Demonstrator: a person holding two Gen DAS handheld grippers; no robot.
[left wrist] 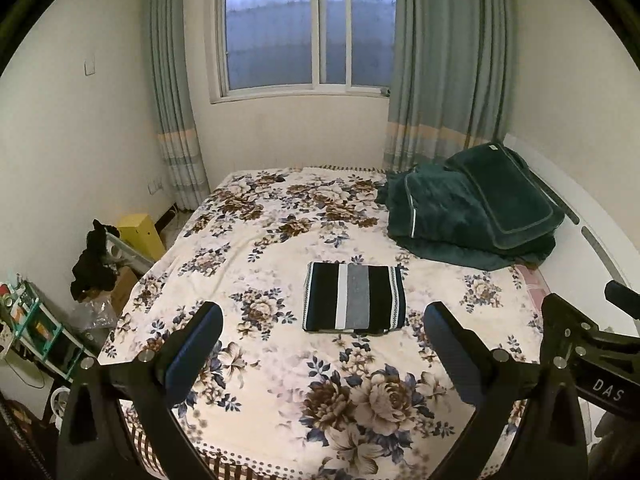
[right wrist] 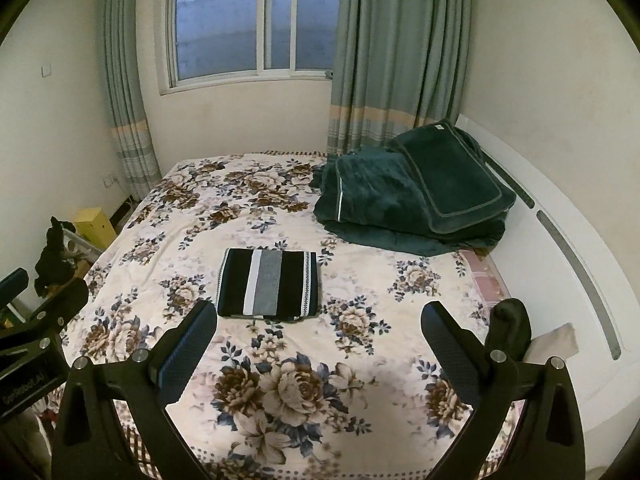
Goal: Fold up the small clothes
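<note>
A small striped garment (left wrist: pixel 354 298) in black, white and grey lies folded into a flat rectangle on the floral bedspread (left wrist: pixel 280 380). The right wrist view shows the same folded garment (right wrist: pixel 270 283) left of centre on the bedspread (right wrist: pixel 360 360). My left gripper (left wrist: pixel 323 320) hovers open above the near part of the bed, short of the garment, with nothing between its fingers. My right gripper (right wrist: pixel 319 318) is likewise open and empty, held back from the garment and to its right. Each gripper's body shows at the edge of the other's view.
A pile of dark green bedding (left wrist: pixel 476 212) sits at the bed's far right, against a white headboard (right wrist: pixel 560 248). Left of the bed stand a yellow box (left wrist: pixel 140 234), dark clothing on a rack (left wrist: pixel 94 260) and cluttered shelves (left wrist: pixel 28 320). Window and curtains lie beyond.
</note>
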